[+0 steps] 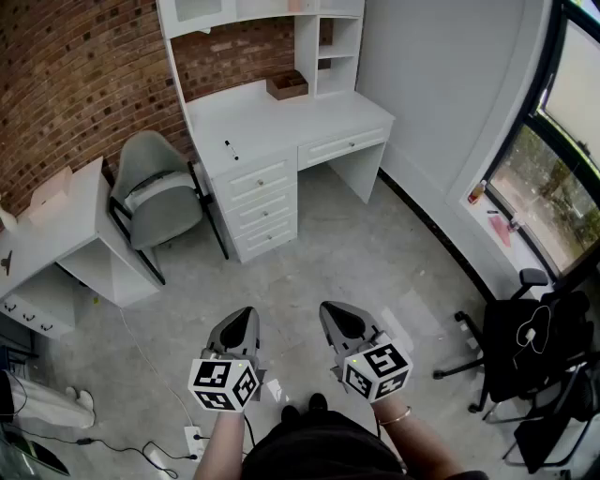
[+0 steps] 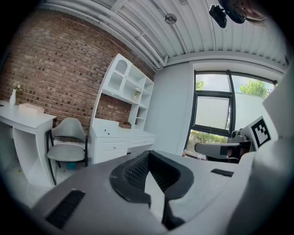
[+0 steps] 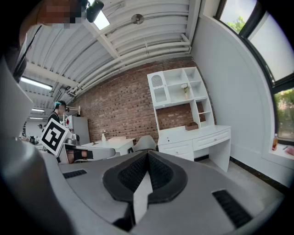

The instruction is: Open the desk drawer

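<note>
I'm standing out on the floor (image 1: 375, 253), well apart from the white counter (image 1: 281, 117) that's sitting against the brick wall, and I'm pointing both tools roughly level in front of me. My left gripper (image 1: 246, 315) is holding its fingers pressed together with nothing between them. My right gripper (image 1: 328, 307) is looking the same, fingers together and empty.

Every drawer is sitting closed. The wide drawer (image 1: 343, 145) is running under the counter's top on the right. The stack of three drawers (image 1: 262, 208) is filling its left end, with the grey chair (image 1: 155, 187) parked just beside that stack. Neither tool is touching any of it.

Stuff I'm struggling with: a small dark thing (image 1: 230, 148) is lying on the counter near a brown box (image 1: 287, 86), and it's too tiny to identify. The hutch (image 1: 253, 11) on top is getting cut off at the frame edge. My hands are mostly hiding behind the marker cubes. In both gripper views the tool's own grey body is blocking the foot of the counter.
</note>
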